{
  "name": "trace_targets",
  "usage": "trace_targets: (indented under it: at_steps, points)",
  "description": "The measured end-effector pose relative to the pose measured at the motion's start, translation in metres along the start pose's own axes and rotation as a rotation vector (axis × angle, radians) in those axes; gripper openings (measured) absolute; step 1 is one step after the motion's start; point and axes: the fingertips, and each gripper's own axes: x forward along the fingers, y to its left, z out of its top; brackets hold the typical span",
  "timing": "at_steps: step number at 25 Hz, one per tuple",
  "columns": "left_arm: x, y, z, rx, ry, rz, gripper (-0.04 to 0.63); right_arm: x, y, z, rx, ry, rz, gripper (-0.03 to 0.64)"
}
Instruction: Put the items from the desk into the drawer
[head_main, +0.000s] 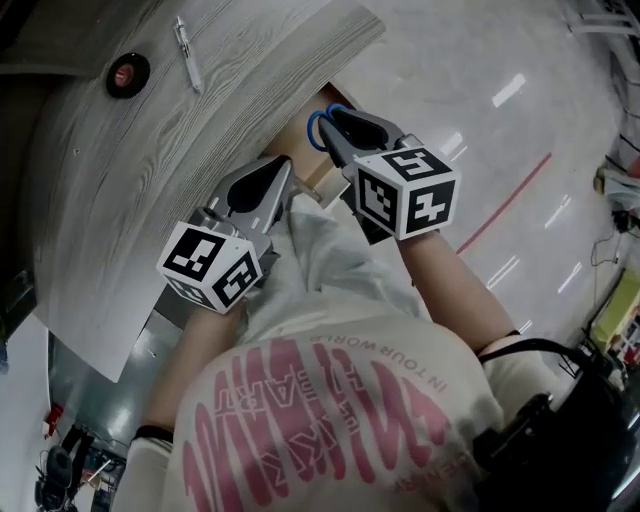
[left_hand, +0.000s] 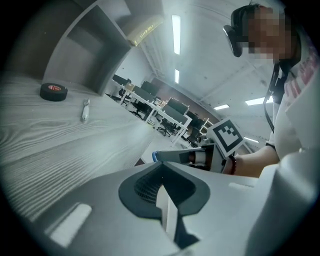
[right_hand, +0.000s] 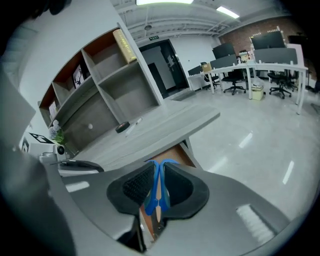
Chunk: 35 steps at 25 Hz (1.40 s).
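Far left, the tape roll (head_main: 128, 74) and the pen (head_main: 188, 56) lie near the back edge of the tabletop (head_main: 120, 180), not yet put away. At the front edge the left tool (head_main: 272, 185) hangs with its jaws together on nothing. Just beside it the right tool (head_main: 335, 135) is clamped on the blue-handled scissors (head_main: 316, 128), over the drawer (right_hand: 176, 154) under the tabletop's front edge.

The danger: those thin handles are pinched edge-on, so the scissors could swivel or slip out. Come in too high and they clip the tabletop's edge. The two tools sit close enough to bump.
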Motion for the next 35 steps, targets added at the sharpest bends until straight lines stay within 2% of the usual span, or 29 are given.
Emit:
trace_targets:
  at_steps: [7,14,29,33,35]
  points:
    - [0.040,-0.006,-0.035,-0.043,0.103,-0.084,0.018,0.027,-0.045,-0.023,0.158,0.029,-0.031,0.071]
    - [0.061,-0.013,-0.049,-0.042,0.153,-0.151,0.018,0.054,-0.074,-0.040,0.285,0.051,-0.053,0.071]
    - [0.062,-0.015,-0.066,-0.069,0.200,-0.201,0.018,0.092,-0.085,-0.061,0.325,0.138,-0.085,0.072]
    - [0.051,-0.016,-0.070,-0.022,0.220,-0.202,0.018,0.095,-0.079,-0.074,0.337,0.170,-0.096,0.072]
    - [0.039,-0.011,-0.071,-0.025,0.221,-0.206,0.018,0.101,-0.068,-0.081,0.346,0.180,-0.101,0.072]
